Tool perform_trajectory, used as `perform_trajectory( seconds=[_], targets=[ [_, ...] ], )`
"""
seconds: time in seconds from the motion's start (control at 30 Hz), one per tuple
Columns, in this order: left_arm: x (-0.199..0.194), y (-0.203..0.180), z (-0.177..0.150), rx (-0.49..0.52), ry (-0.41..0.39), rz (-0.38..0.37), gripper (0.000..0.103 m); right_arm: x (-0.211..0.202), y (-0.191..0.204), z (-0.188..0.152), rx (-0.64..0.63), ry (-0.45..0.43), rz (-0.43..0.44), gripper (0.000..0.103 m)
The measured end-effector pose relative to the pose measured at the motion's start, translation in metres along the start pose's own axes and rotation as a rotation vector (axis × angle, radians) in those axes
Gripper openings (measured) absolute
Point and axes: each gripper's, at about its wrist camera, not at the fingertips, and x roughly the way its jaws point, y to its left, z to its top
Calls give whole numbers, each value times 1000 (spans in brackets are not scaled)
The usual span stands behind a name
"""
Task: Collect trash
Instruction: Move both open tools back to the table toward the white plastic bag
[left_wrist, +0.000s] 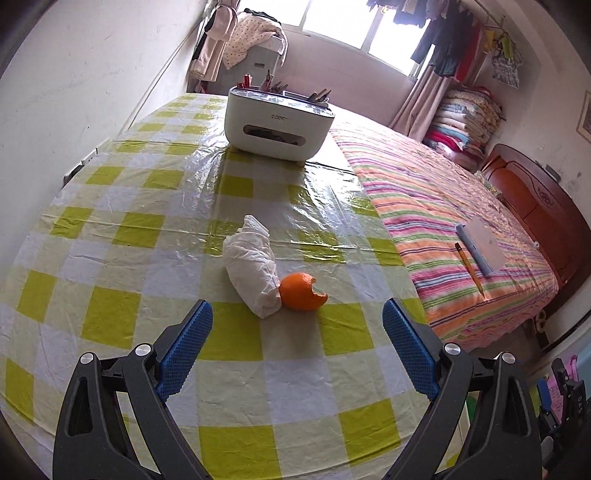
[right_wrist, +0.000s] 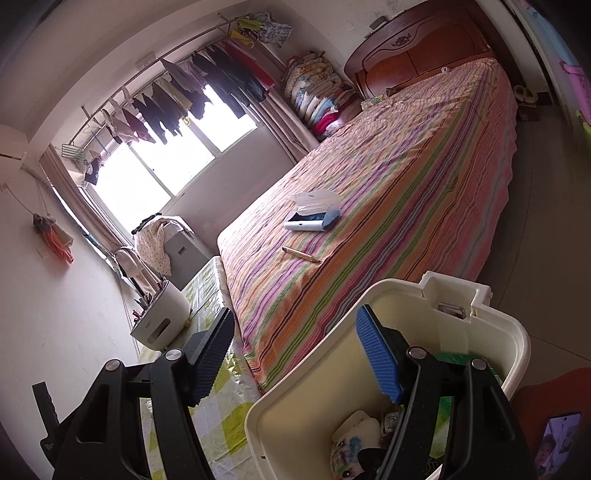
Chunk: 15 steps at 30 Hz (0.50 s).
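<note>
- Through the left wrist view we are looking down past the left gripper (left_wrist: 297, 317), whose blue pads are standing wide apart with nothing between them, hovering over the near part of the checked tablecloth (left_wrist: 122, 266).
- Just beyond the fingertips, near the middle of the table, a crumpled white tissue wad (left_wrist: 253, 271) is lying lengthwise, and an orange peel (left_wrist: 301, 291) is touching its near right end.
- We are judging the wad to be very light and soft; it should be collapsing under the pads, so we are favouring a pinch across its thick middle.
- We are expecting the peel to be light, springy and a little slick on its skin; it is a curved shell with a bitten-looking notch on its right edge, so squeezing across the dome seems safest.
- Through the right wrist view we are seeing the right gripper (right_wrist: 295, 332) straddling the near-left rim of a cream plastic bin (right_wrist: 476, 332), one pad outside it and one inside; it appears to be holding that wall, though the contact is not plainly showing.
- The bin is sitting at the near right beside the striped bed (right_wrist: 406, 177) and is already holding wrappers and scraps.
</note>
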Motion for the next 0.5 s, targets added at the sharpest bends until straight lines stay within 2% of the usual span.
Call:
perform_trajectory(
  seconds=[0.5],
  targets=[
    [5, 7, -6, -5, 32, -9, 92, 22, 6, -10, -2, 76, -14, 67]
  ],
)
